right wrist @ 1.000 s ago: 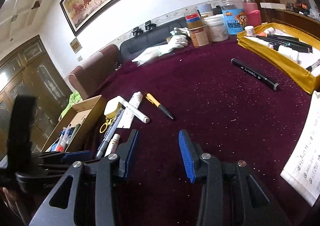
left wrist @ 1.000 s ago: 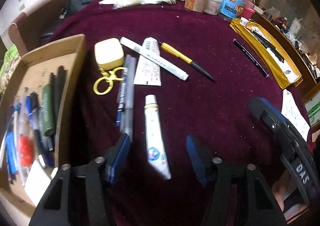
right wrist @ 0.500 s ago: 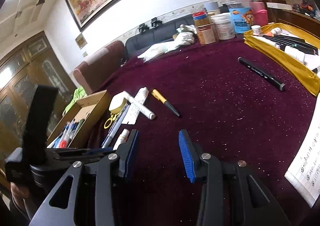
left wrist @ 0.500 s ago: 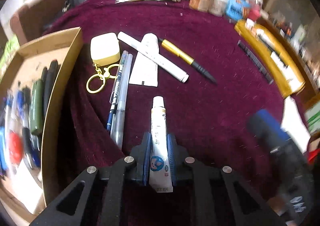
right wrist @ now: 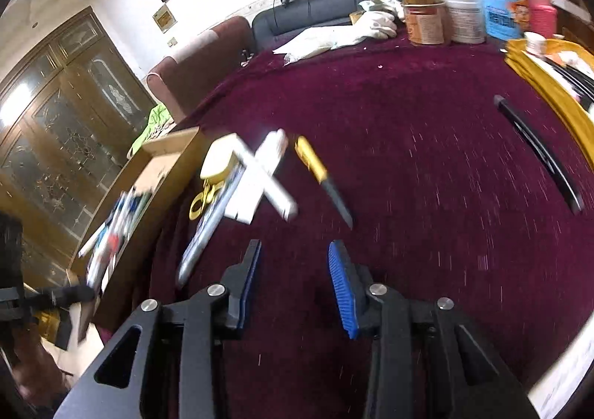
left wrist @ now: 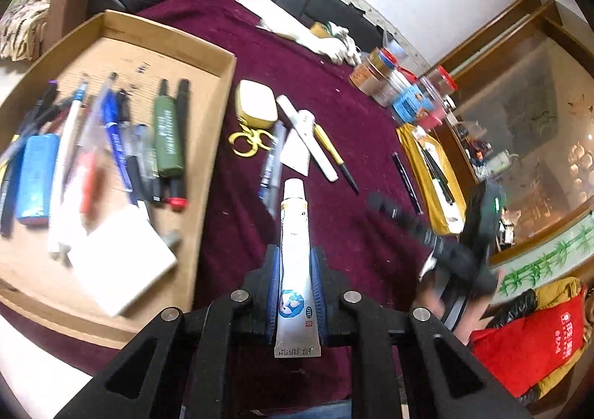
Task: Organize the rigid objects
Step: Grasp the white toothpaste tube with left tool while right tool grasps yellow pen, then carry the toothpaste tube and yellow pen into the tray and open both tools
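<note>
My left gripper (left wrist: 295,263) is shut on a white ointment tube (left wrist: 294,233) and holds it above the maroon tablecloth, right of the cardboard box (left wrist: 208,174). The box holds several pens, a green marker (left wrist: 169,137), a blue case (left wrist: 35,177) and a white pad (left wrist: 118,263). Loose on the cloth lie a cream keychain case (left wrist: 256,105), a white marker (left wrist: 308,137), a flat white tube (left wrist: 295,153), a yellow-black pen (left wrist: 334,155) and a clear pen (left wrist: 271,163). My right gripper (right wrist: 293,259) is open and empty, just short of the same cluster: the white marker (right wrist: 267,177) and the yellow-black pen (right wrist: 321,177).
A black marker (right wrist: 538,151) lies right of centre. A yellow tray (left wrist: 434,174) with pens stands at the right. Jars (right wrist: 460,18) and white gloves (right wrist: 375,25) stand at the table's far edge. The box (right wrist: 148,189) stands left.
My left gripper closed on the ointment tube, lifted it off the cloth and swung left toward the box. My right gripper moved forward toward the pen cluster, still open.
</note>
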Tool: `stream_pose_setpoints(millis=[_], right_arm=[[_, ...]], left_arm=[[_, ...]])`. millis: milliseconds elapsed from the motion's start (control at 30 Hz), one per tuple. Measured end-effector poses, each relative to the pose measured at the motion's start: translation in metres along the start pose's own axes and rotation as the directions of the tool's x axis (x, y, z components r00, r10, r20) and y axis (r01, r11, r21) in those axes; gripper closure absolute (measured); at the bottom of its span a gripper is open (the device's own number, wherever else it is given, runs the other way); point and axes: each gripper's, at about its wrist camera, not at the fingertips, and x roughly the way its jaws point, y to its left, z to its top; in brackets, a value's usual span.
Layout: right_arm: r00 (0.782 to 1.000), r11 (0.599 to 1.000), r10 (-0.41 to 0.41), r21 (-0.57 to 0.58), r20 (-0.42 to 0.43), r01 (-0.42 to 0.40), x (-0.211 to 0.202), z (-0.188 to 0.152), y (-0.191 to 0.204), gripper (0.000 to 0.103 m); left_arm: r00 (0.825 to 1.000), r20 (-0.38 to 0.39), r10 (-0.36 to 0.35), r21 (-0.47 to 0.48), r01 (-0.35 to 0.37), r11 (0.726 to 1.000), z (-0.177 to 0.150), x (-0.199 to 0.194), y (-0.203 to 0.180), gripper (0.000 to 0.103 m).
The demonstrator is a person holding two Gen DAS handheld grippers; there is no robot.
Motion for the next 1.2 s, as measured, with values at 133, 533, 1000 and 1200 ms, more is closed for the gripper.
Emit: stream_pose_setpoints(millis=[133,533,1000,1200], right_arm=[[0.994,0.993,-0.097,-0.079,-0.046,0.093,0.034,0.044,0.005,0.075],[0.955,0.946,-0.283,-0.189,-0.084,0.264,0.059,0.027,0.019,0.095],[0.983,0.983,-0.183,0.003,-0.017,0.183,-0.004,-0.065,0.042,0.095],[0.986,0.986,-0.164,0.001,0.001,0.164,-0.009,-0.07,0.04,0.095]], left_arm=[[1.0,-0.003,-0.013,-0.019,0.013,1.0,-0.001,-0.005,0.012,0.087],[0.999,-0.038,0.003,-0.034,-0.004,0.999,-0.008,0.002,0.019,0.087],[0.994,-0.095,0.054,0.073,-0.047,0.996,-0.032,0.021,-0.035,0.087],[0.994,-0.07,0.079,0.1,-0.071,0.992,-0.037,0.017,-0.047,0.087]])
